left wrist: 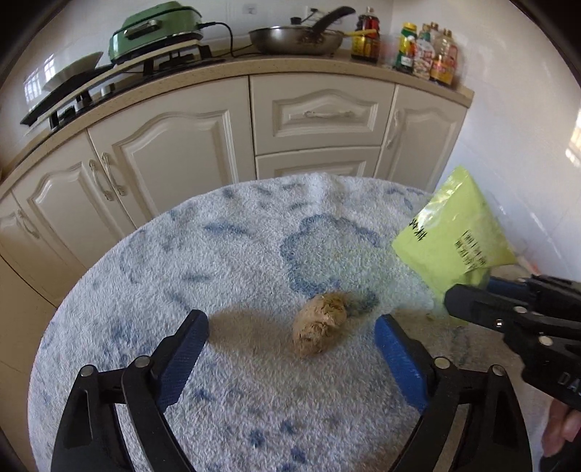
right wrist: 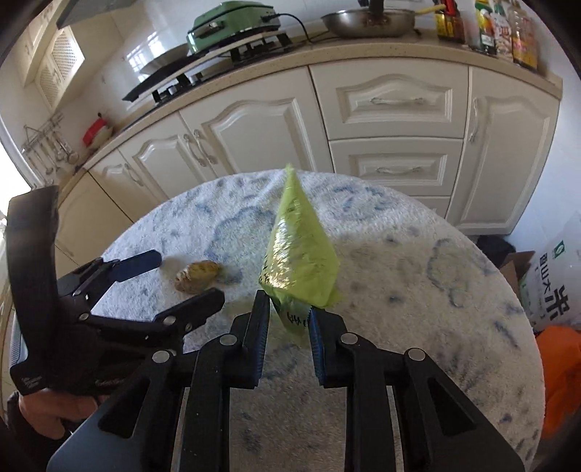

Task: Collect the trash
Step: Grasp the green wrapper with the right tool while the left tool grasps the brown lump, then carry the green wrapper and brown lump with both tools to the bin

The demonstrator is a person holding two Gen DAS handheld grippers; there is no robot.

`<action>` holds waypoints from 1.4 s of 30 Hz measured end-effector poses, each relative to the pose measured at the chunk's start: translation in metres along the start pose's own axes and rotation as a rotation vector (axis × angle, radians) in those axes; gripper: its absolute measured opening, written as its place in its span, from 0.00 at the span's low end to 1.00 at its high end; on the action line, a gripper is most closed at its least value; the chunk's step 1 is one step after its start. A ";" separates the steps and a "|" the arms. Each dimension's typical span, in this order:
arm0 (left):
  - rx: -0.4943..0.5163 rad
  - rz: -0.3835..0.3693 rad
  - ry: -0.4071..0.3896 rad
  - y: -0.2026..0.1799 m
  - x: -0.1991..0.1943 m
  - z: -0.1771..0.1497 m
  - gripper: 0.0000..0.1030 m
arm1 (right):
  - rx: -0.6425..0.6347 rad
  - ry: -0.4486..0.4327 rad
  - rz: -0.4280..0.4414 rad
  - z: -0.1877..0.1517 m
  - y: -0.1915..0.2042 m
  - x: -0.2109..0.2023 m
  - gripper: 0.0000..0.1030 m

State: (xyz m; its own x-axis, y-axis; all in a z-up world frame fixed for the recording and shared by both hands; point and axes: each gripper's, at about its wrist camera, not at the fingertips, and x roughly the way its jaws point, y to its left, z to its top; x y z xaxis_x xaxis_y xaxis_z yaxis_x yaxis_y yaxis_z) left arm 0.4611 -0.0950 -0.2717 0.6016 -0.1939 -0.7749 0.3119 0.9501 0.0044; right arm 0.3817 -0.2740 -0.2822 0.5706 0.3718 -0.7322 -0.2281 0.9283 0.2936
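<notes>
A brown crumpled lump of trash (left wrist: 320, 325) lies on the round table covered with a white and blue towel (left wrist: 232, 254). My left gripper (left wrist: 290, 337) is open, low over the towel, its blue pads on either side of the lump without touching it. My right gripper (right wrist: 289, 308) is shut on the lower edge of a yellow-green plastic bag (right wrist: 299, 250) and holds it upright above the table. In the left wrist view the bag (left wrist: 457, 232) and the right gripper (left wrist: 468, 305) show at the right. In the right wrist view the lump (right wrist: 198, 276) and the left gripper (right wrist: 174, 279) show at the left.
Cream kitchen cabinets (left wrist: 181, 145) stand behind the table, with a stove (left wrist: 109, 83), a green electric grill (left wrist: 156, 29), a steel pan (left wrist: 297, 38) and several bottles (left wrist: 425, 54) on the counter. A cardboard box (right wrist: 515, 268), a white sack (right wrist: 555, 287) and something orange (right wrist: 563, 366) sit on the floor right.
</notes>
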 end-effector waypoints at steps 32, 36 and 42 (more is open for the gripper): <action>-0.124 -0.124 -0.072 0.006 -0.087 -0.047 0.21 | -0.031 -0.054 -0.101 -0.022 0.007 -0.016 0.35; -0.103 -0.156 -0.109 -0.012 -0.121 -0.054 0.21 | -0.010 -0.089 -0.096 -0.044 0.009 -0.059 0.35; -0.039 -0.227 -0.179 -0.060 -0.182 -0.069 0.21 | 0.046 -0.176 -0.119 -0.086 -0.001 -0.148 0.35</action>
State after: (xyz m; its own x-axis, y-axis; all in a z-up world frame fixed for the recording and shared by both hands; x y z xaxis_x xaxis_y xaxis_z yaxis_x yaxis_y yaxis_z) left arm 0.2817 -0.1000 -0.1745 0.6411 -0.4393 -0.6293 0.4269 0.8855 -0.1833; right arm 0.2295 -0.3300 -0.2267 0.7212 0.2503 -0.6459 -0.1168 0.9630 0.2428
